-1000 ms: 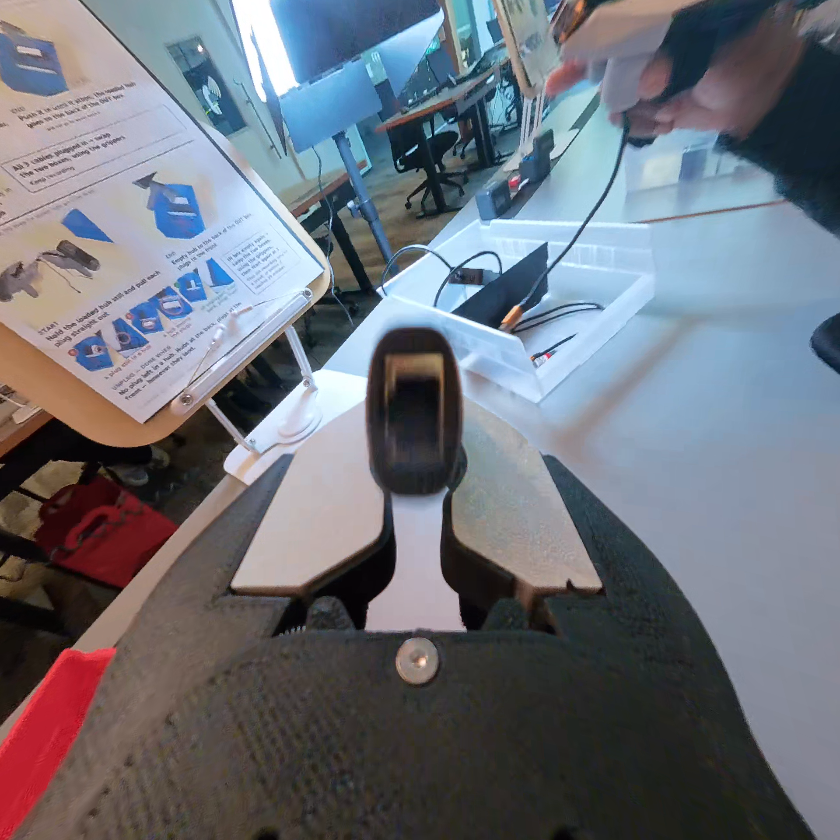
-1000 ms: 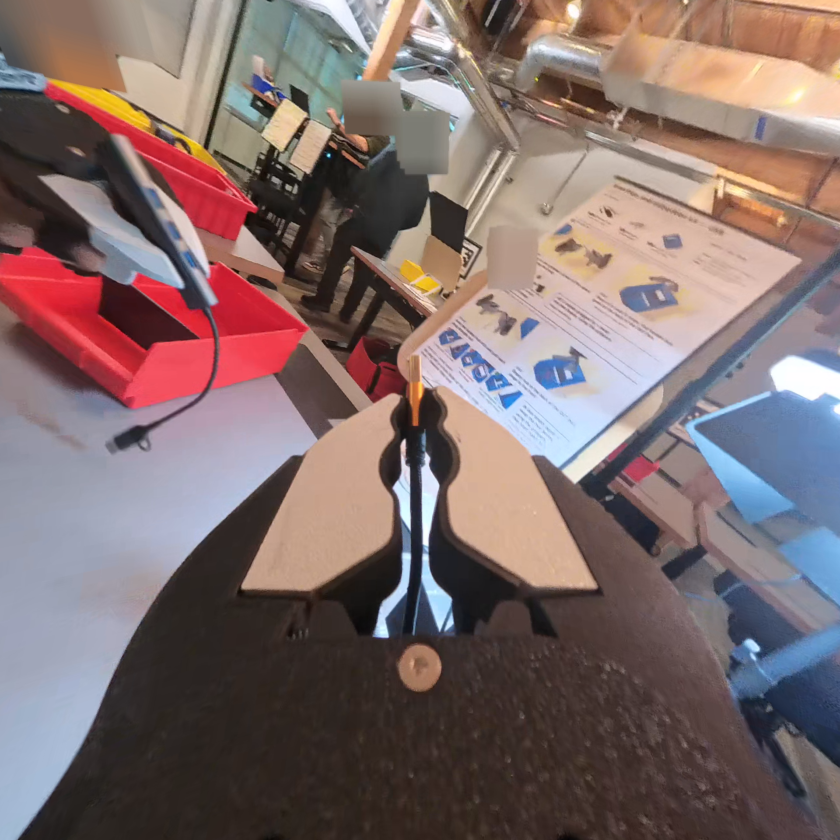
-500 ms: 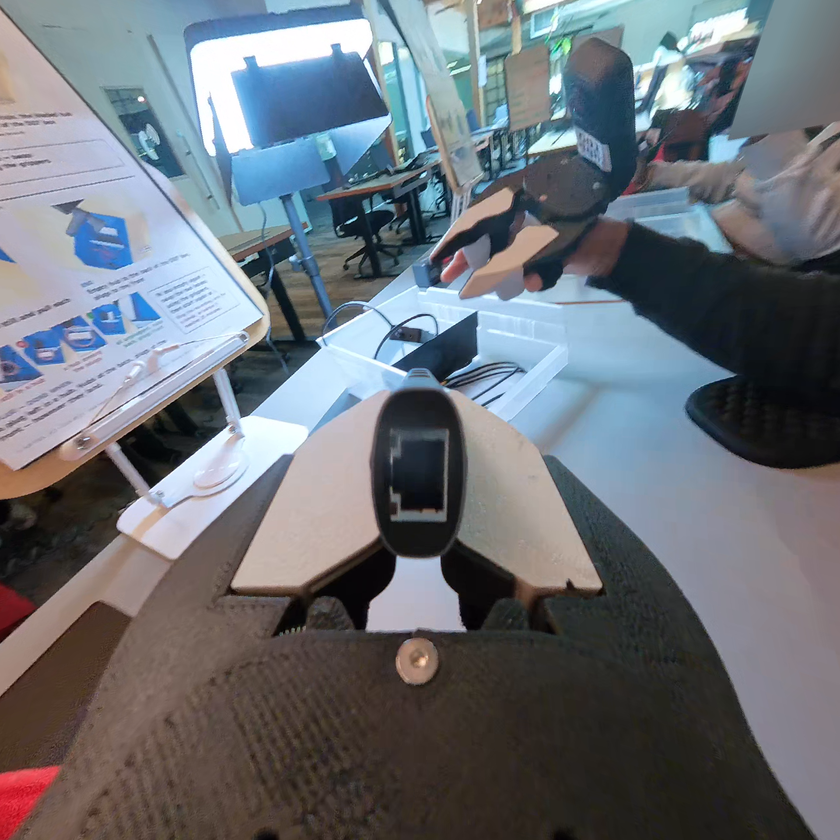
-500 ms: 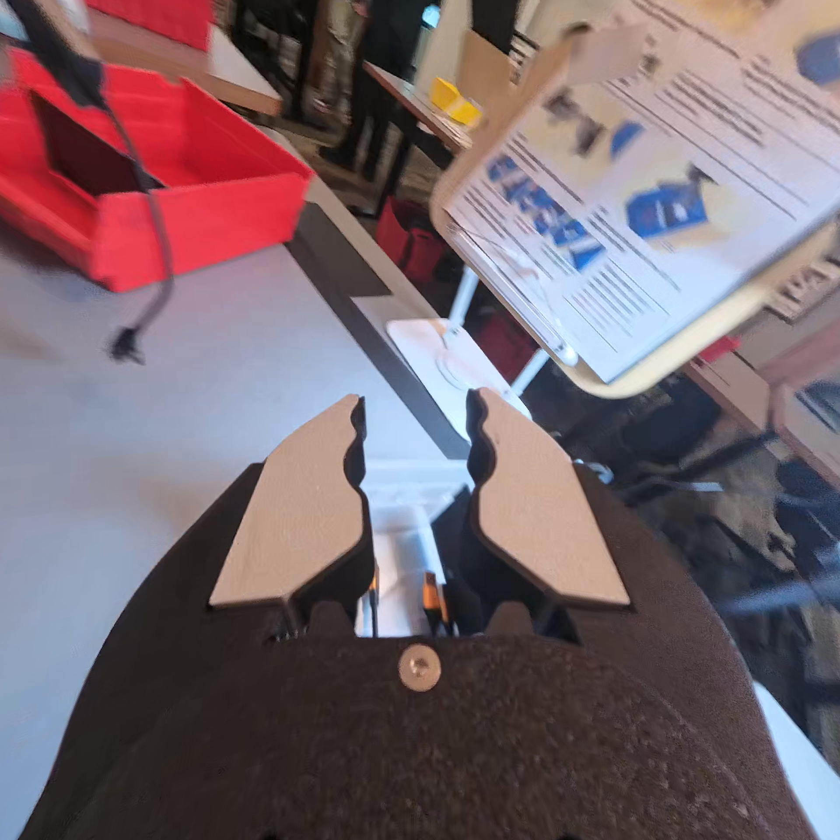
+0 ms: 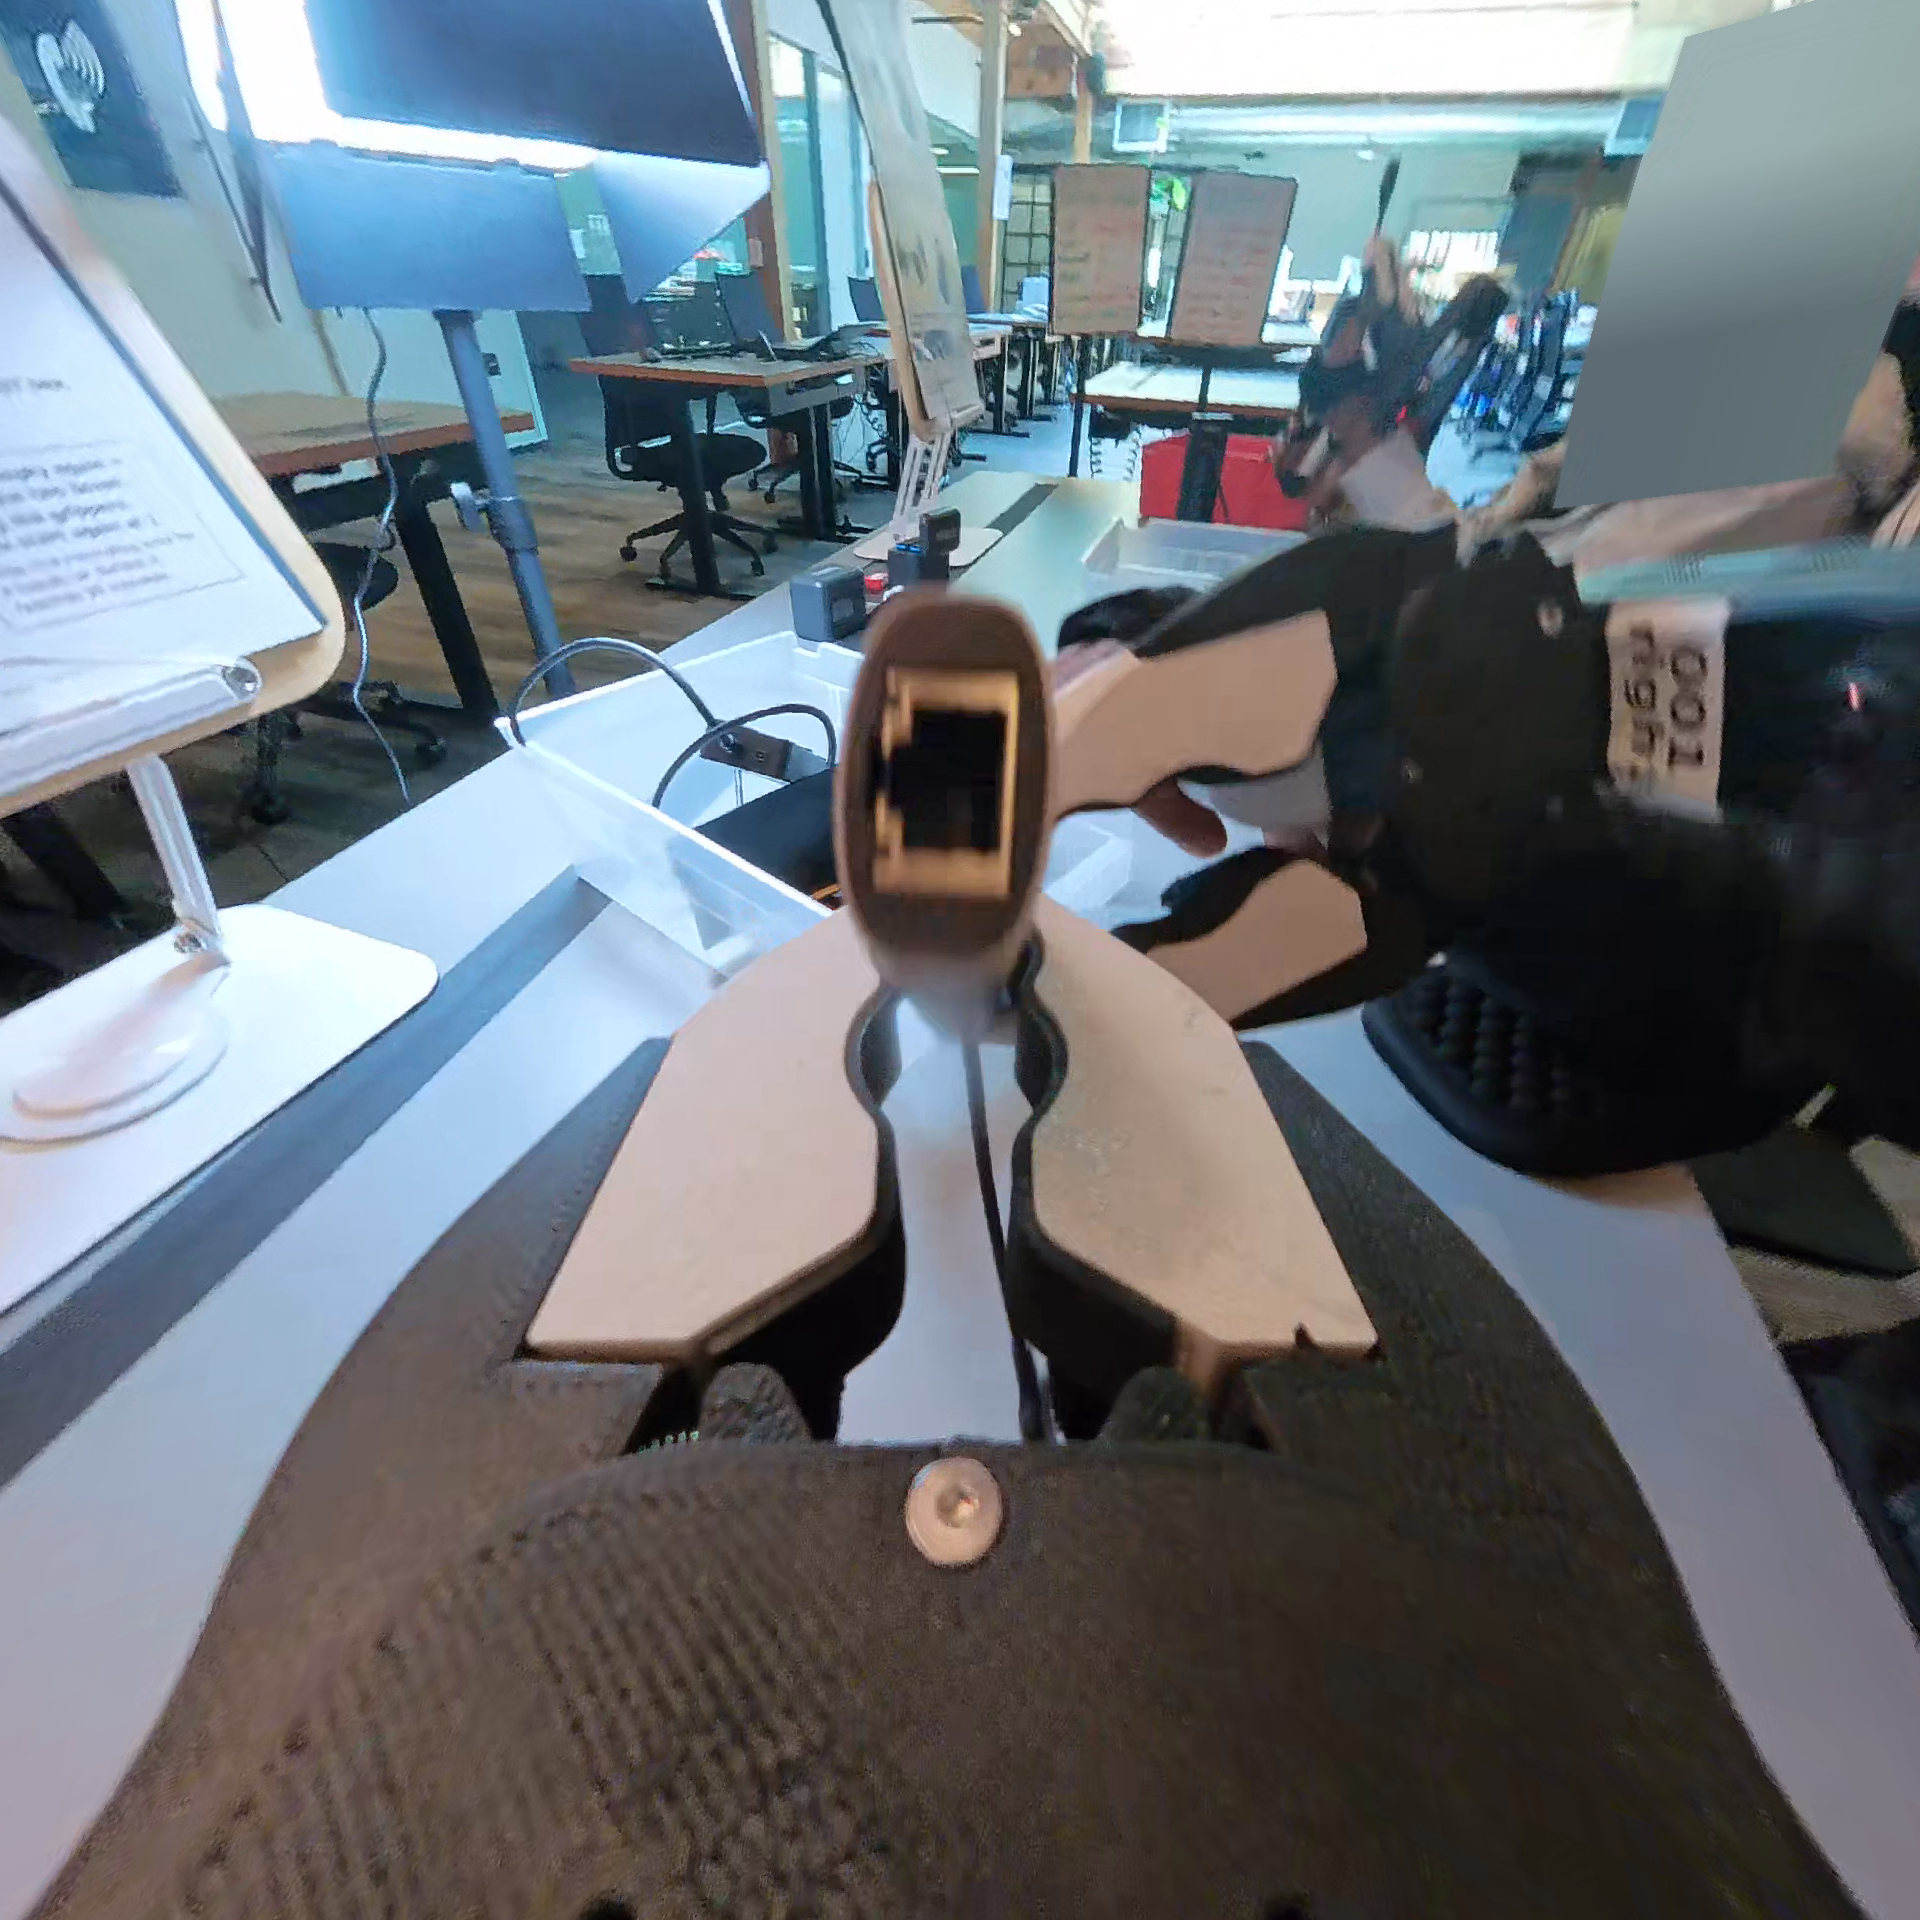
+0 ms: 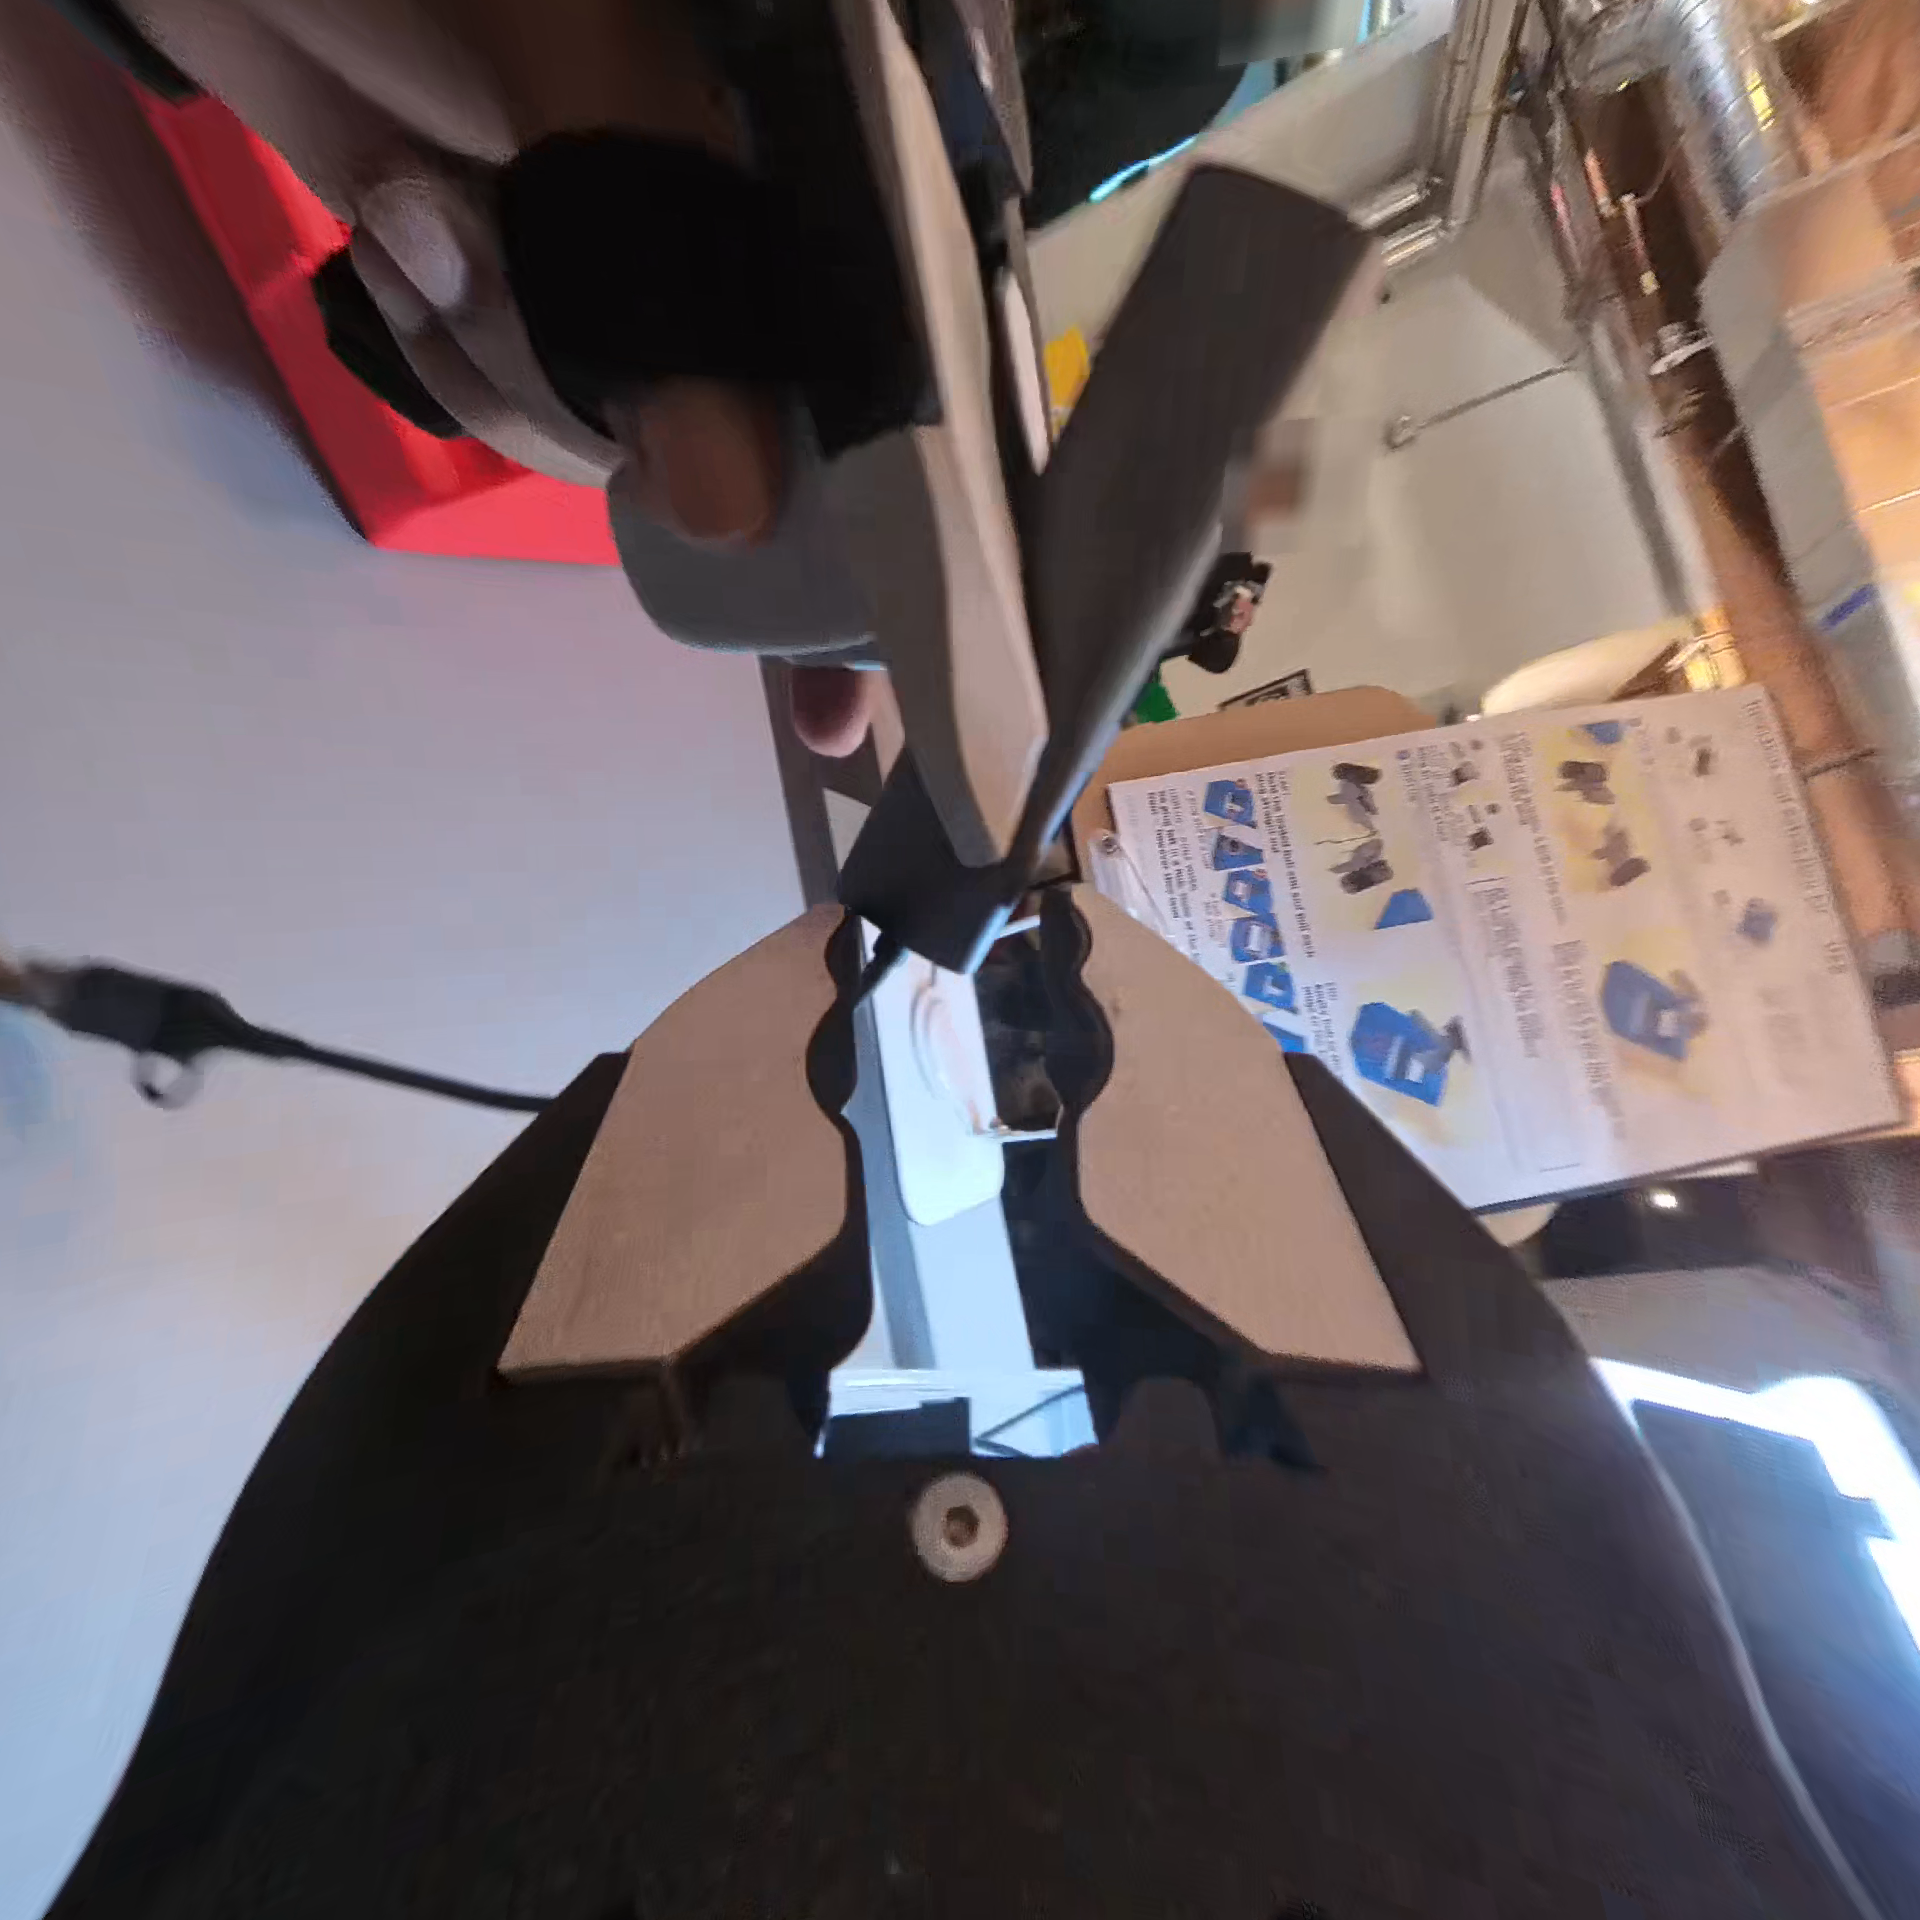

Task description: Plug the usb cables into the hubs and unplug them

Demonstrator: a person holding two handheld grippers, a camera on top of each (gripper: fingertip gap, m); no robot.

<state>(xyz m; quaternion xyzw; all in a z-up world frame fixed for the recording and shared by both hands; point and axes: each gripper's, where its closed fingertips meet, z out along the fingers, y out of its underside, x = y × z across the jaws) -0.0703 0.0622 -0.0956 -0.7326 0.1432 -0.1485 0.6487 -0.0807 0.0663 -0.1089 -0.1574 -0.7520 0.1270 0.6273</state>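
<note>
My left gripper is shut on a grey hub, whose end port faces the camera. The hub's thin black cable runs down between the fingers. My right gripper is open and empty, and it also shows in the left wrist view, just right of the hub. In the right wrist view the hub's dark end sits at the gap between my open fingertips. Its cable hangs off to the left, ending in a plug. A hand holds the left gripper above it.
A white tray with loose black cables and a black block stands on the white table behind the hub. An instruction board on a white stand is at the left and also shows in the right wrist view. A red bin stands farther back. My two grippers' fingertips are within a few centimetres of each other.
My right gripper let go of the orange-tipped cable, opened, and swung over to the hub. My left gripper lifted and turned the hub toward the right gripper.
</note>
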